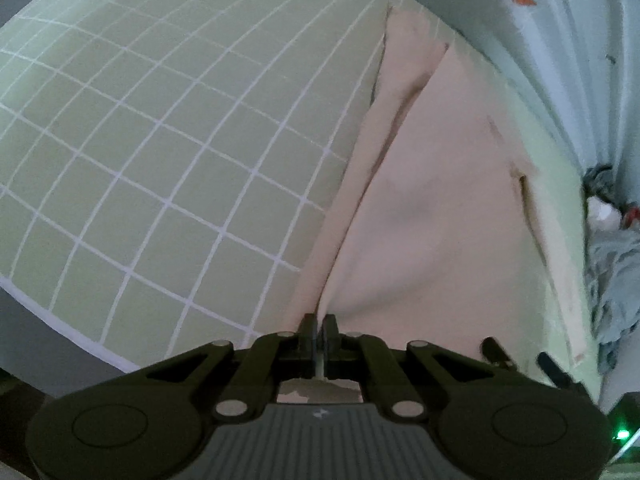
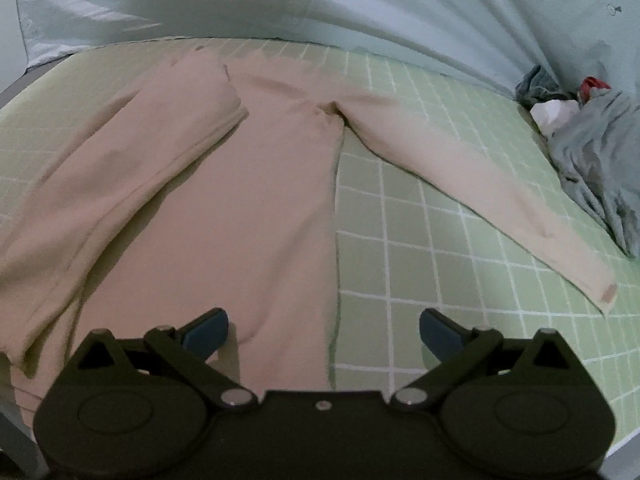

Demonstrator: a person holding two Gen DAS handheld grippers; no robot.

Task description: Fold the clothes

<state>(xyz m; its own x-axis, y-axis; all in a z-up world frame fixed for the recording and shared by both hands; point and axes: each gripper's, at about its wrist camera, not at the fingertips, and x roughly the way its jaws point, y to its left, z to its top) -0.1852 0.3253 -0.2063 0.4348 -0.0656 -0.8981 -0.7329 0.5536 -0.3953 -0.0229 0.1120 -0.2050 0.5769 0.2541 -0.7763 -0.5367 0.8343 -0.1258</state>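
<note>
Left gripper (image 1: pixel 319 326): low in the left wrist view, aimed forward along the garment; its two dark fingers are pressed together with a fold of pale pink fabric pinched between them.
Left gripper pose: tilted, so the bed surface slants across the view; the grid lies to its left and the cloth runs away ahead and to the right.
Green grid sheet (image 1: pixel 160 128): light green with white lines, covering the bed; bare to the left of the garment in the left wrist view.
Pink garment (image 2: pixel 248 200): a pale pink long-sleeved top spread flat on the green grid sheet, body running toward the camera in the right wrist view.
Folded sleeve (image 2: pixel 120 168): the sleeve on the left of the right wrist view is laid over onto the body at a slant.
Right gripper (image 2: pixel 323 330): low centre of the right wrist view, level, held just above the near hem; the jaws stand wide apart and hold nothing, with blue pads (image 2: pixel 206 330) showing on the fingers.
Stretched sleeve (image 2: pixel 500 216): reaches out across the sheet to the right, its cuff lying on bare grid.
Blue cloth backdrop (image 2: pixel 400 4): pale blue, with a small carrot print, rising behind the bed.
Clothes pile (image 2: pixel 592 152): grey-blue crumpled cloth with a bit of white and red, at the far right edge of the bed, apart from the sleeve.
</note>
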